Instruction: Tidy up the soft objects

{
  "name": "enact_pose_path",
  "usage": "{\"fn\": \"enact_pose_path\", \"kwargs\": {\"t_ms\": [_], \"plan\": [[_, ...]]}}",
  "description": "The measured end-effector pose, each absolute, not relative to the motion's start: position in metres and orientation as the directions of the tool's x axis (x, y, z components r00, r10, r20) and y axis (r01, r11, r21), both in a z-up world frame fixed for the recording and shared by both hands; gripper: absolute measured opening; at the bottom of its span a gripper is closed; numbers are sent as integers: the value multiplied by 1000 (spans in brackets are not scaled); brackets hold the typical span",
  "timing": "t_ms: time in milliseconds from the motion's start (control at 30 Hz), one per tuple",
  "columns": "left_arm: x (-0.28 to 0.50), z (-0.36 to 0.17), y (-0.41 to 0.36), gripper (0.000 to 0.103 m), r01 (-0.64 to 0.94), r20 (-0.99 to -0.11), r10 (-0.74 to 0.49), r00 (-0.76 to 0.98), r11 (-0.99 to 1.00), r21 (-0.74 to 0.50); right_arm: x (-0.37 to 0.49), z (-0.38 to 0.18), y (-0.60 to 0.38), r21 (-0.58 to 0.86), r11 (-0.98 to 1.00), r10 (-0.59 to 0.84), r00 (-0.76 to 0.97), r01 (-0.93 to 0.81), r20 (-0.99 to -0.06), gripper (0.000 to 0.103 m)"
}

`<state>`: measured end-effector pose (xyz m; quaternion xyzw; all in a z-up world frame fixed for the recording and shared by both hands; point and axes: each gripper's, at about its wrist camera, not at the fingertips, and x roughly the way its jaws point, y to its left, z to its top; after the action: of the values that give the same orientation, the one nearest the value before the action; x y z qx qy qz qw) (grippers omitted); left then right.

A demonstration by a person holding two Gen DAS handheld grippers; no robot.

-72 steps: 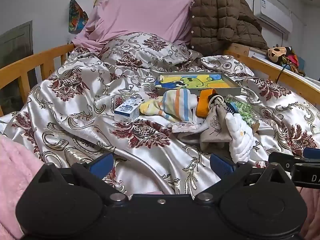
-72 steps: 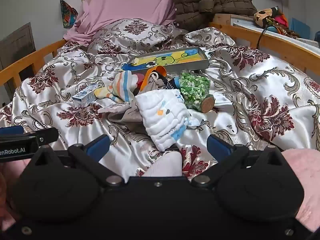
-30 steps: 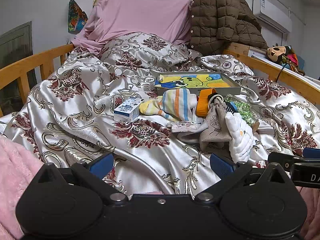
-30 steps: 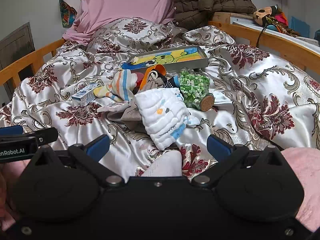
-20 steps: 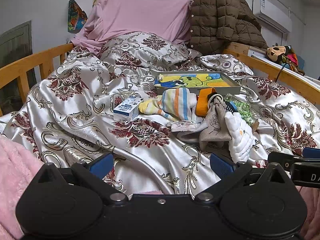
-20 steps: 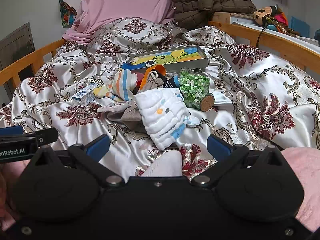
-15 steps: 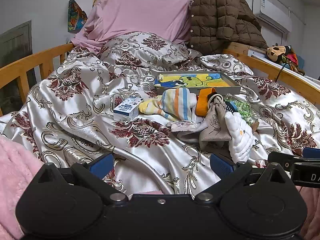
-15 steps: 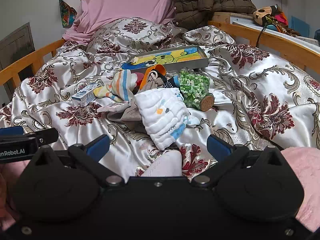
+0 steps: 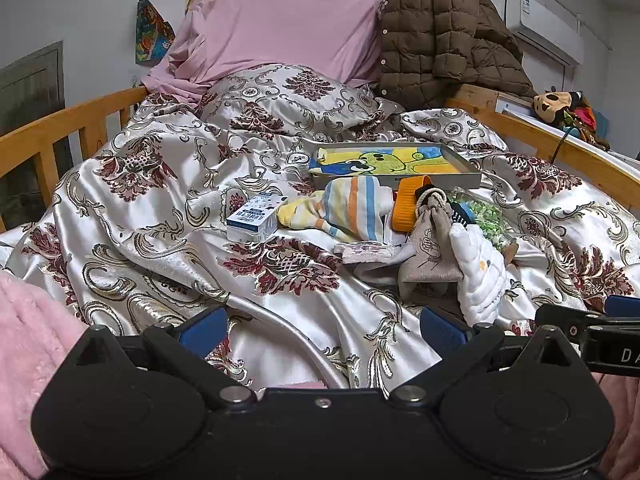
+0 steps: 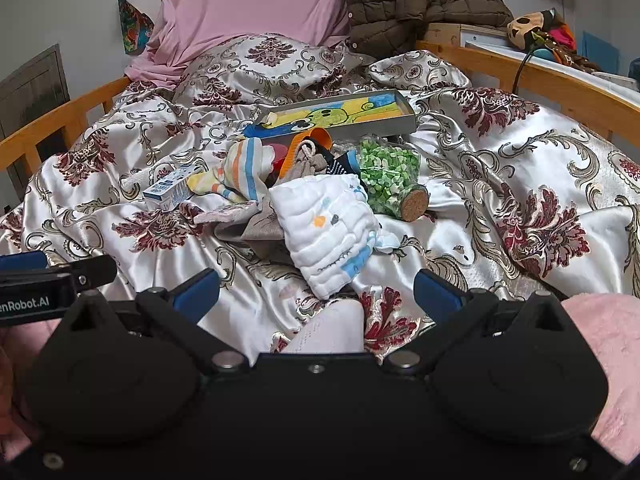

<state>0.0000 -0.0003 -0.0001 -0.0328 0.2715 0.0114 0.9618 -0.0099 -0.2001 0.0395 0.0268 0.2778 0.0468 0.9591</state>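
Tray [image 10: 404, 120] sits at far end of pile, on quilt [image 10: 520, 168]. White cloth [image 10: 326, 228] nearest edge of pile, tray side blocked by jar [image 10: 390, 178]. R gripper [image 10: 316, 294] wide, empty; L gripper [image 9: 322, 328] same. Grab cloth by near fold w/ R, lift clear of jar.

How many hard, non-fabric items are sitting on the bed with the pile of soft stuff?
3. The tray lies behind the pile, the small carton at its left edge, and the corked jar of green bits on its right side. More may be buried under the fabrics.
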Motion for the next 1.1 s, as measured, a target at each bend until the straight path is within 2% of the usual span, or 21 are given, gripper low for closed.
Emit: {"fn": "enact_pose_path", "kwargs": {"t_ms": [1100], "plan": [[-1, -6, 0, 102, -41, -531, 4, 847, 997, -58, -9, 39, -199, 77, 994, 105, 840, -75, -533, 102]]}}
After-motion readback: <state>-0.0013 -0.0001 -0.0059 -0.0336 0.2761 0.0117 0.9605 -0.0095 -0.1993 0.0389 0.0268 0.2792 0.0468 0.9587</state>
